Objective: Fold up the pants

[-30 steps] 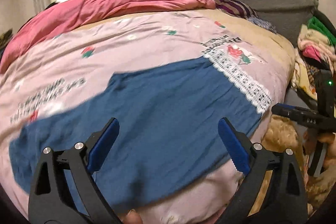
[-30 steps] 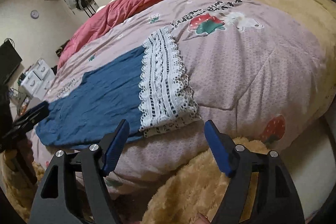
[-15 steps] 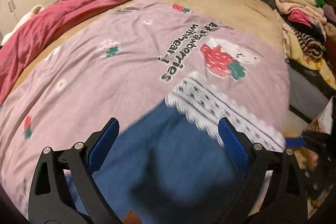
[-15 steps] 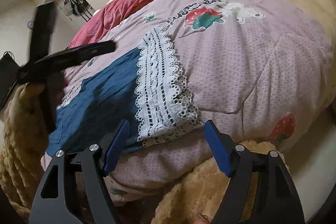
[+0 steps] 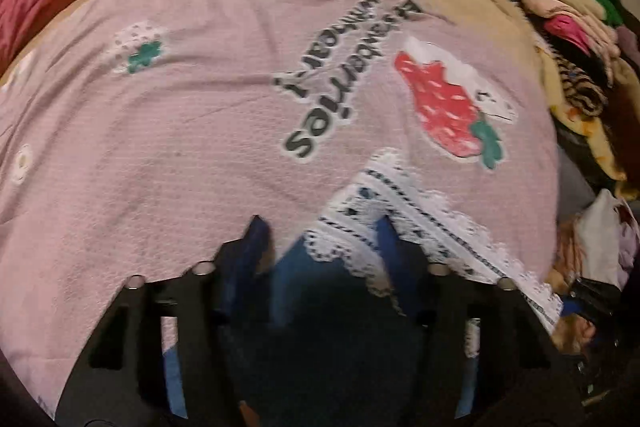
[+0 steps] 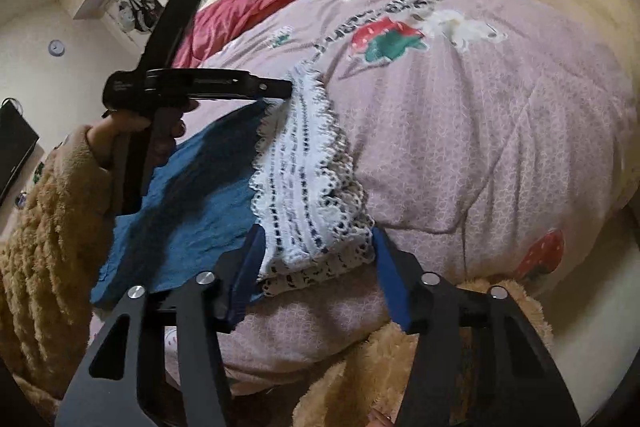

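Clearly the pants (image 6: pixel 192 195) are a light, limp garment: thin blue cloth that will sag and crease wherever it is lifted, with an openwork white lace hem (image 6: pixel 304 195) that looks easy to snag or stretch, so I judge the safest hold is a pinch on the two corners of that hem, taking both layers together instead of a single thread of lace. They lie spread flat near the foot edge of the bed, on a pink quilt (image 6: pixel 500 131) printed with strawberries, the lace end toward the bed's near right corner and the blue legs running away to the left. The left gripper (image 5: pixel 320 227) is angled down at the far corner of the lace, its jaws closing with the hem's edge between them; blur hides whether the pads have met the cloth yet. The right gripper (image 6: pixel 316 251) has the near corner of the lace between its closing jaws, which do not yet appear to press on it.
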{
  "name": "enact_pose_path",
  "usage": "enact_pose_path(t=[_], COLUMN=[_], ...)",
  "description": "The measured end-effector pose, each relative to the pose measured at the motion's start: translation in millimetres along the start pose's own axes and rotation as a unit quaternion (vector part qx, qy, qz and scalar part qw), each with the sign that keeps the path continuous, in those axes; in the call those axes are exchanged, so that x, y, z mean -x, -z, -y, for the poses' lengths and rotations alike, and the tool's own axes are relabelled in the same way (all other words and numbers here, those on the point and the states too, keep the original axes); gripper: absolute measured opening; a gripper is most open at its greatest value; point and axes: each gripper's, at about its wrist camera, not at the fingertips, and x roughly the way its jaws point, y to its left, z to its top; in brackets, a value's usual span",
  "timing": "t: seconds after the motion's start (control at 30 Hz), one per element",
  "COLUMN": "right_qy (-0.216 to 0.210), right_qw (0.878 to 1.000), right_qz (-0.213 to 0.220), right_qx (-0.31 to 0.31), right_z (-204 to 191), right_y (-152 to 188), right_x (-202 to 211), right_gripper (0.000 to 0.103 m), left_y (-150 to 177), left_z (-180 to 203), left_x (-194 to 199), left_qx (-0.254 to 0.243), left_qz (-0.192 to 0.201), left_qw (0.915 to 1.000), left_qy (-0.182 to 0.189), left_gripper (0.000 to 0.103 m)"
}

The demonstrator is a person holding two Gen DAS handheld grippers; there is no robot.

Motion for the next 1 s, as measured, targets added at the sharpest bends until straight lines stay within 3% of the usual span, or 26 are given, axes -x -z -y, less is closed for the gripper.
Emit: enact_pose_path(t=[0.03, 0.13, 0.17, 0.23, 0.5, 0.57, 0.7, 0.87, 0.93, 1.0], right_qy=[-0.002, -0.013, -0.013, -0.016, -0.047, -0.037, -0.033, -0.054, -0.059, -0.060], right_qw=[1.000, 1.000, 1.000, 1.000, 0.998, 0.999, 0.999, 0.998, 0.998, 0.998], right_qz=[0.002, 0.000, -0.003, -0.004, 0.007, 0.002, 0.005, 0.003, 0.003, 0.005], right_qx=[-0.001, -0.006, -0.009, -0.017, -0.029, -0.038, -0.036, -0.034, -0.033, -0.027], right_z=[-1, -1, -1, 1, -1, 0, -3, 0, -1, -6], right_y=[0, -1, -1, -2, -6, -6, -5, -5, -4, -6], right_x=[1, -3, -7, -12, -10, -14, -18, -17, -16, -15], right_gripper=[0.050, 0.050, 0.051, 0.051, 0.044, 0.044, 0.045, 0.031, 0.027, 0.026], left_y=[1, 2, 2, 1, 9, 11, 7, 10, 11, 14], left_z=[2, 0, -2, -8, -19, -12, 1, -5, -8, -7], left_x=[1, 0, -1, -5, -5, -2, -12, -14, -12, -5], left_qx=[-0.006, -0.010, -0.008, -0.003, 0.016, -0.002, -0.015, 0.027, 0.037, 0.038], left_qz=[0.001, 0.003, 0.002, 0.001, 0.014, 0.016, 0.005, 0.009, 0.015, 0.027], left_qw=[0.9999, 0.9997, 0.9996, 0.9997, 0.9952, 0.9937, 0.9969, 0.9944, 0.9939, 0.9938], left_qy=[0.014, 0.020, 0.027, 0.024, 0.096, 0.111, 0.078, 0.102, 0.102, 0.100], left_gripper=[0.032, 0.033, 0.036, 0.052, 0.059, 0.052, 0.044, 0.034, 0.020, 0.014])
